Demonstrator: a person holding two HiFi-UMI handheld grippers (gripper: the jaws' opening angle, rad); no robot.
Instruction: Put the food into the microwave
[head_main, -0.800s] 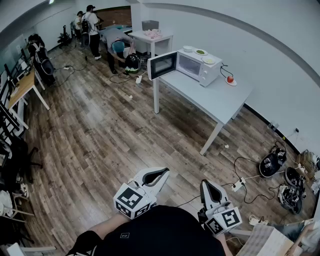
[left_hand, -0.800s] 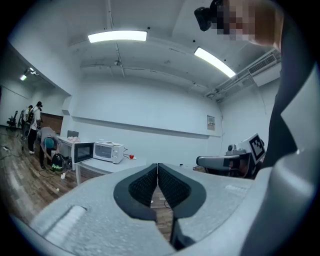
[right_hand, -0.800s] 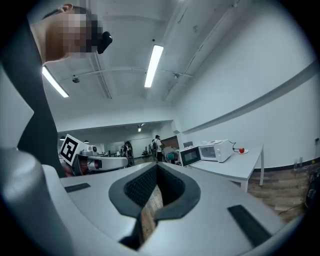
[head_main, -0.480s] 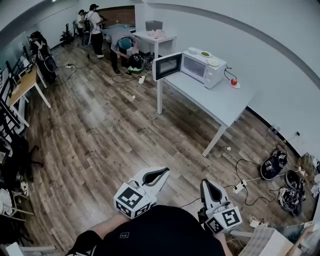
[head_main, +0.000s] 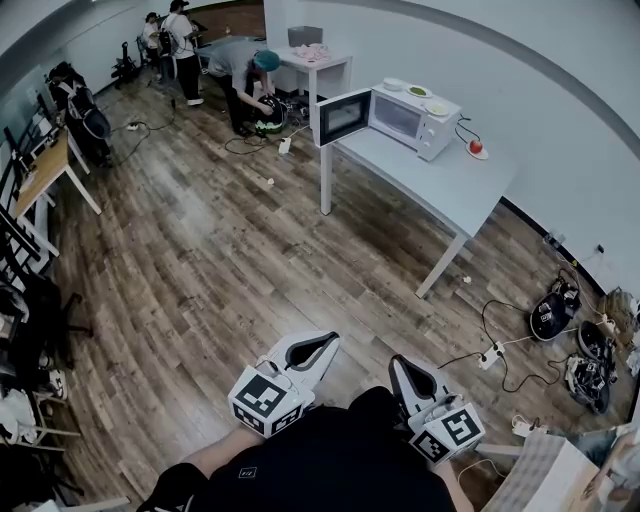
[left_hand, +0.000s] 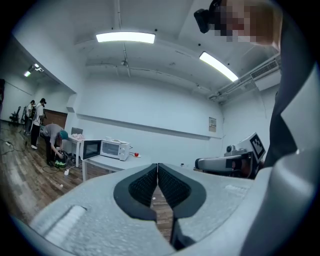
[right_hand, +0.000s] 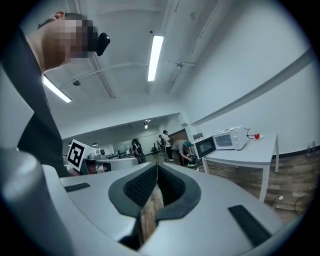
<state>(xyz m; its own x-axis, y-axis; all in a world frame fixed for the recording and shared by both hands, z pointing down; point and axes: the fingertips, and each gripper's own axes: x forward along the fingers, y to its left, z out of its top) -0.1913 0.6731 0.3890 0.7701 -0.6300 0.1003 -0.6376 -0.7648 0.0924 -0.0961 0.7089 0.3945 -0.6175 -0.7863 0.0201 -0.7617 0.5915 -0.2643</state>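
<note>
The white microwave (head_main: 408, 115) stands on the grey table (head_main: 440, 190) across the room, its door (head_main: 343, 115) swung open to the left. Plates of food (head_main: 418, 91) lie on top of it, and a red fruit on a small plate (head_main: 476, 150) sits to its right. My left gripper (head_main: 320, 344) and right gripper (head_main: 398, 364) are held low near my body, far from the table, both shut and empty. The left gripper view shows shut jaws (left_hand: 158, 165) with the microwave (left_hand: 115, 148) distant. The right gripper view shows shut jaws (right_hand: 157, 164) with the microwave (right_hand: 229, 139) at right.
Wooden floor lies between me and the table. Cables, a power strip (head_main: 490, 357) and bags (head_main: 548, 318) lie on the floor at right. A small white table (head_main: 318, 62) stands behind the microwave, with a bent-over person (head_main: 245, 70) beside it. Desks (head_main: 45, 175) line the left.
In the head view the table and microwave have drifted right and upward. The right gripper has shifted slightly left. Both grippers stay shut.
</note>
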